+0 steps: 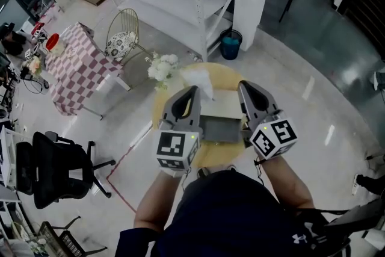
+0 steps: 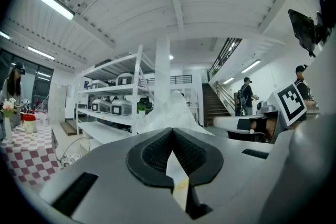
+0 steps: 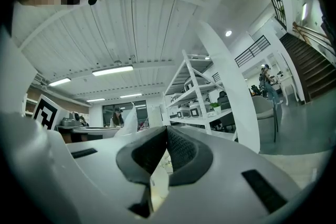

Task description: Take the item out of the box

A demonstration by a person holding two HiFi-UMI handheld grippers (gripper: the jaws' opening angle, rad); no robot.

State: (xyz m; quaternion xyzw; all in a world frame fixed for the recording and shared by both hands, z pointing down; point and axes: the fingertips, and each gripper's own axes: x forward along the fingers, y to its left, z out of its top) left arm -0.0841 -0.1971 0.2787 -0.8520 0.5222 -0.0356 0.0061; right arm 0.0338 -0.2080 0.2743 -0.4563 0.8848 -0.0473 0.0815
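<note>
Fingers [image 2: 152, 152] of the left gripper [image 1: 192, 91] are pressed together at the tips with nothing between them. The right gripper [image 1: 243, 86] is closed and empty in the same way. Both are held over a round pale-yellow table [image 1: 212, 154], one on each side of a flat grey rectangular box [image 1: 221, 128] at the table's middle. White crumpled wrapping [image 1: 198, 80] stands up at the box's far end. A bunch of white flowers [image 1: 162, 67] sits at the table's far left edge.

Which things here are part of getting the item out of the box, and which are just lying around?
For the job: box, left gripper, right gripper.
Just lying about: flowers, blue bin, black office chair, checked table.
</note>
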